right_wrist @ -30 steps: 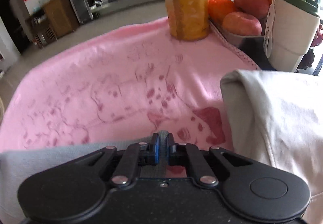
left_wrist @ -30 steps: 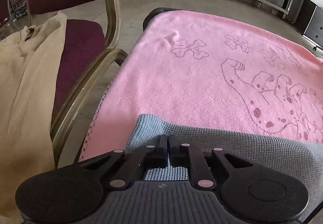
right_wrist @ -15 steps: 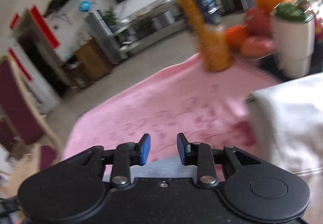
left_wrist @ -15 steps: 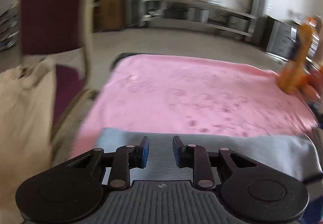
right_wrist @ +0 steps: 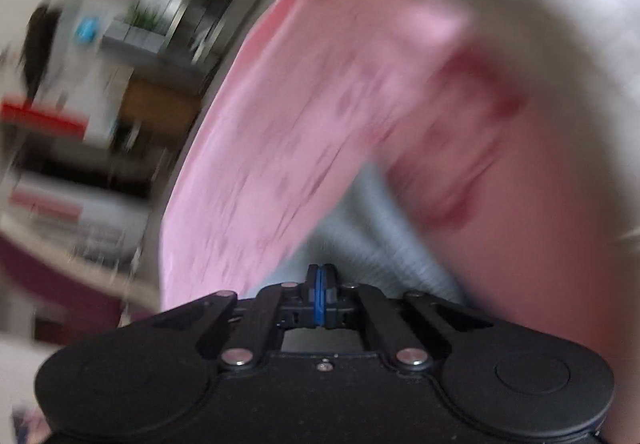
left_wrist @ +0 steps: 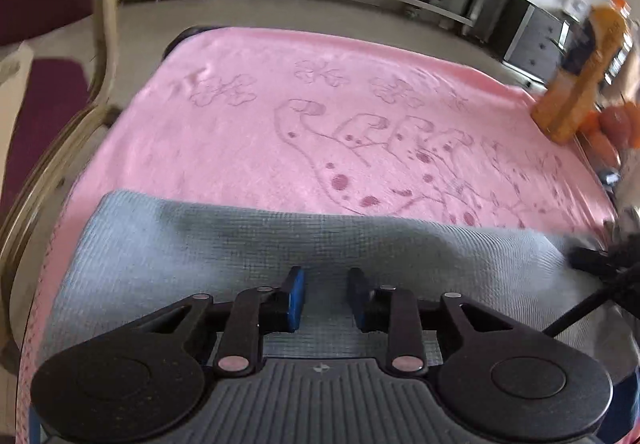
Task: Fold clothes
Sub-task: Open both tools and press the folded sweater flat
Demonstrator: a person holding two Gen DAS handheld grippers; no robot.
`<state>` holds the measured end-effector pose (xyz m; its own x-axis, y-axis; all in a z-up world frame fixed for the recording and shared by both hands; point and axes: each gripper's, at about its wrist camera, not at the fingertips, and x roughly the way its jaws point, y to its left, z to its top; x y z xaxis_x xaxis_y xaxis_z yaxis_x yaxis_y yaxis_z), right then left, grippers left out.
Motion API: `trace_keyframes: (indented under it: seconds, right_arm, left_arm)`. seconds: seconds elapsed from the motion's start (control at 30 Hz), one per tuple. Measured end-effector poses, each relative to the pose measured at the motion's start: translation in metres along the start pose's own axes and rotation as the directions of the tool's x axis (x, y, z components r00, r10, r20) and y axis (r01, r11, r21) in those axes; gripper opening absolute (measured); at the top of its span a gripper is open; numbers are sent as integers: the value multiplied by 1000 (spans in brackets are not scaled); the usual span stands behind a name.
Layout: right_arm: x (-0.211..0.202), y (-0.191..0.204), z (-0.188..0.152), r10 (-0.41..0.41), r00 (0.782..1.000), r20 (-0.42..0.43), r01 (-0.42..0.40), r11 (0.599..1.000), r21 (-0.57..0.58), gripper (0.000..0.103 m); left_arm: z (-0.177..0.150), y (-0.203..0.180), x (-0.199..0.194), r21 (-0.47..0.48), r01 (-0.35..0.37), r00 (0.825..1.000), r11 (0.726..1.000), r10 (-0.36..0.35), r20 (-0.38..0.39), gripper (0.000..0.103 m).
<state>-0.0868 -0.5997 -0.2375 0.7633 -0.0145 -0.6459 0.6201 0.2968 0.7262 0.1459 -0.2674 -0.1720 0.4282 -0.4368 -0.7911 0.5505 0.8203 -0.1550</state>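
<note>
Pink blanket (left_wrist: pixel 256 148) printed with a spotted animal and bones covers the whole work surface, laid flat. In the right wrist view it appears tilted and heavily blurred (right_wrist: pixel 280 132).

Grey waffle-knit cloth (left_wrist: pixel 200 244) lies as a folded band across the near edge of the blanket, spanning nearly its full width, far edge straight. A small patch of it shows just ahead of the right gripper (right_wrist: pixel 360 244).

Chair (left_wrist: pixel 100 44) with gold frame and dark red seat stands just beside the blanket's left edge.

White garment (right_wrist: pixel 540 24) lies at the right of the blanket, overlapping it; outline blurred.

Orange drink bottle (left_wrist: pixel 580 76) stands upright at the far right corner of the blanket, fruit just beside it.

Left gripper (left_wrist: pixel 325 298): jaws parted and just been widening, hovering over the grey cloth, nothing clamped between the blue pads.

Right gripper (right_wrist: pixel 320 284): jaws clenched, pads meeting; no cloth visible between them.
</note>
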Motion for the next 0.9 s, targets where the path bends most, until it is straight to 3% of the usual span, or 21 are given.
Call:
trace_keyframes:
  seconds: [0.07,0.17,0.2,0.27,0.37,0.47,0.63,0.73,0.8,0.9]
  right_arm:
    - [-22,2,2,-48,995,87,49,999,-12,0]
    - [-56,18,-6,-150,967,208,172,981,-94,7]
    - [-67,23,-10,-140,962,233,172,977,-124,7]
    - [-90,29,-17,-53,969,242,94,982,-163,11]
    - [-114,25,-33,103,974,201,-78,988,-130,26]
    - [-120,17,-47,249,959,137,-241,968,-69,26]
    - [-106,19,-48,262,962,73,-255,962,-99,26]
    - [-92,18,-58,258,966,21,-257,965,-59,26]
    - [-84,17,-65,243,970,-21,-244,969,-37,26]
    - [-70,14,-71,176,980,-89,-180,983,-38,26]
  left_arm:
    - [0,13,-7,-43,-57,998,997,57,7,24]
    - [0,40,-30,-140,-96,995,985,98,6,20]
    - [0,49,-39,-169,-106,994,980,109,6,20]
    - [-1,61,-57,-170,-122,992,978,126,9,20]
    - [-11,73,-84,-159,-109,993,981,116,32,25]
    - [-26,77,-104,-158,-46,997,986,55,56,28]
    - [-39,59,-111,-57,-122,982,991,129,139,28]
    - [-40,53,-100,-36,-121,986,992,124,109,27]
    - [-40,50,-91,-29,-129,988,991,131,76,20]
    - [-39,48,-79,-2,-191,981,982,191,39,17]
